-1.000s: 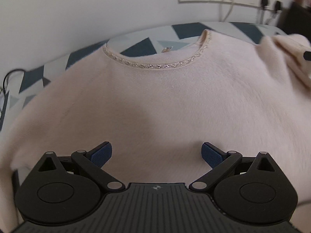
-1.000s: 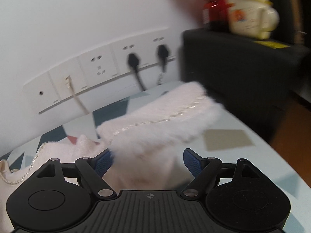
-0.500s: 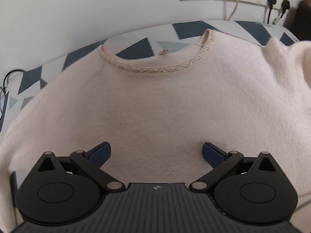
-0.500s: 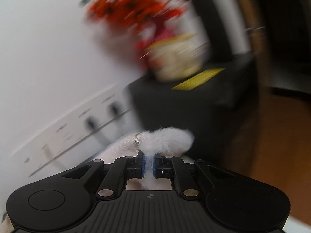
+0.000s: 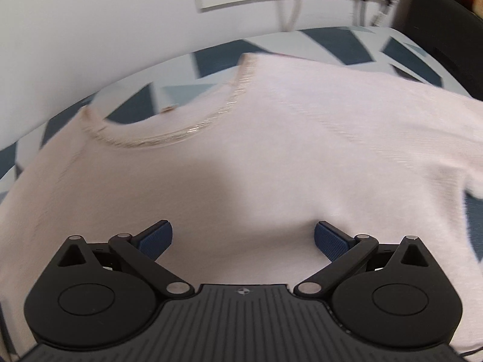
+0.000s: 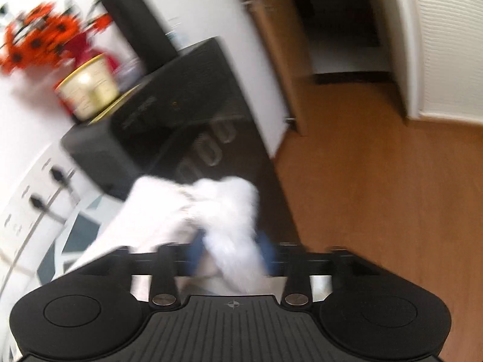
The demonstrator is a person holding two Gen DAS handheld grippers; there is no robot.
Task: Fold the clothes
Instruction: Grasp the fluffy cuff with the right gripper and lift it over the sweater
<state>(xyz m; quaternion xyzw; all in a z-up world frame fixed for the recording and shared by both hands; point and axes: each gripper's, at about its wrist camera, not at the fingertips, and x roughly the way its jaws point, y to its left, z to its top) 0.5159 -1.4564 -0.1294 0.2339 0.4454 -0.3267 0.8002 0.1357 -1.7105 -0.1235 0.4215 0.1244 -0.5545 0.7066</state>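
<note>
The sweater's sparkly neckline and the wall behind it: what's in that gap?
Left wrist view: between the sweater's neckline and the wall lies only bare tablecloth with blue-grey triangles.

You've got a black cabinet (image 6: 157,114) as your anchor here. On top of it: a cream mug (image 6: 87,93), blurred orange-red flowers (image 6: 39,42) behind the mug, and a tall black bottle (image 6: 135,21) toward the back. Left of the cabinet runs a white wall socket strip (image 6: 39,187) with two black plugs (image 6: 57,175) in it. Below the strip lies the blue-and-white triangle-patterned tabletop (image 5: 341,45), butting against the cabinet. Right of the cabinet, wooden floor (image 6: 377,181) and a brown door frame (image 6: 271,45).
</note>
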